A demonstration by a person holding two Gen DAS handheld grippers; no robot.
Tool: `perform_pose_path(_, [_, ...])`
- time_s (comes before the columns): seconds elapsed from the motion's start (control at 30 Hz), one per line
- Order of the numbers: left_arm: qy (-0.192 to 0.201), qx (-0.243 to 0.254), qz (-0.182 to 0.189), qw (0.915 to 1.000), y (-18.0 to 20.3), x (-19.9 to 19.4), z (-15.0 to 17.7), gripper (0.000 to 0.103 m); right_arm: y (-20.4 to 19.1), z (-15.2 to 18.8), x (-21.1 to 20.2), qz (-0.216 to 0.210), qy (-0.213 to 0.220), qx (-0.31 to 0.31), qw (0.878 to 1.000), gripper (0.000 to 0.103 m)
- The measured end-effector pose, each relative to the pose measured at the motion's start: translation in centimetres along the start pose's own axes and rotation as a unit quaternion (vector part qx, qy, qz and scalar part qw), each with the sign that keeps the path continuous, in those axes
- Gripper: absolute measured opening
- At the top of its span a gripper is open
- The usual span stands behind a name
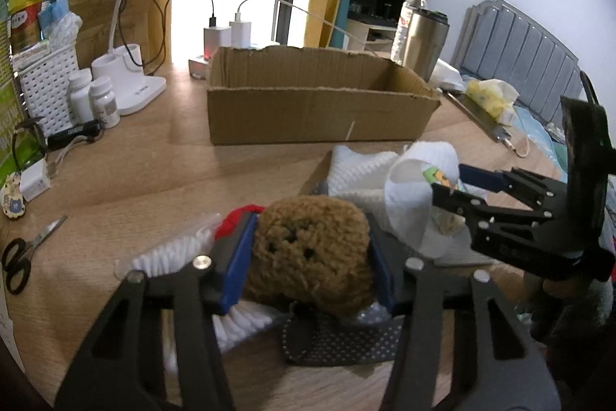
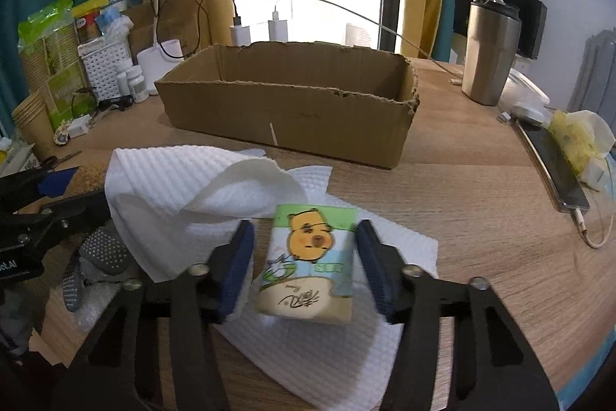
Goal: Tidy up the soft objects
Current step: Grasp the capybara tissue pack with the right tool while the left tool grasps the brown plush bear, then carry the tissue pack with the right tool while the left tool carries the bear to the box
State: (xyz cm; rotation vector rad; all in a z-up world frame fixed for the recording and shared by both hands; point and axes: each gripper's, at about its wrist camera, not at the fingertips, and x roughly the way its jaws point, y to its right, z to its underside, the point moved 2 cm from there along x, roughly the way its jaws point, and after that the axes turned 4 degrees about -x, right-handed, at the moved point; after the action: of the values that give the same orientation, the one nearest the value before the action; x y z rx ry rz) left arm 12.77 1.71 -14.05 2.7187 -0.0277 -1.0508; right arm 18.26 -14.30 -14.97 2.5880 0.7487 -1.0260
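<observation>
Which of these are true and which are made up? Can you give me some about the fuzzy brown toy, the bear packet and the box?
1. The left hand-held gripper has the fuzzy brown toy between its fingers. True.
2. The bear tissue packet is inside the cardboard box. False: it lies on the white cloth, between the right hand-held gripper fingers.
3. The cardboard box has a closed lid. False: its top is open.
4. Scissors lie on the table. True.
5. A steel tumbler stands beside the box. True.

The white waffle cloth [image 2: 161, 187] hides part of the dotted grey fabric [image 2: 104, 249].
</observation>
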Motion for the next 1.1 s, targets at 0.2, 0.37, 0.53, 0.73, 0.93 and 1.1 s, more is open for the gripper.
perform_pose_path(0.2, [0.009, 0.000, 0.001, 1.0000, 0.3, -0.7, -0.7, 0.052, 0.3, 0.2, -0.4, -0.006, 0.002, 0.000, 1.000, 0.048])
perform_pose_path(0.37, [0.015, 0.000, 0.003, 0.9999, 0.7, -1.2, -1.3, 0.052, 0.7, -0.2, -1.5, -0.011, 0.013, 0.006, 1.000, 0.048])
perform_pose_path(0.53, [0.024, -0.001, 0.005, 0.9997, 0.9, -1.8, -2.2, 0.052, 1.4, -1.1, -2.8, -0.008, 0.031, 0.009, 0.999, 0.048])
perform_pose_path(0.73, [0.036, 0.001, 0.004, 0.9993, 1.1, -2.8, -3.5, 0.052, 2.1, -2.5, -4.3, -0.010, 0.057, 0.015, 0.998, 0.047])
perform_pose_path(0.93, [0.046, 0.009, 0.008, 0.9989, 1.7, -3.3, -5.1, 0.052, 2.7, -3.9, -5.2, -0.009, 0.072, 0.014, 0.997, 0.047])
perform_pose_path(1.1, [0.052, 0.011, 0.012, 0.9985, 2.1, -3.1, -6.4, 0.052, 3.3, -4.9, -5.5, -0.007, 0.080, 0.012, 0.997, 0.047])
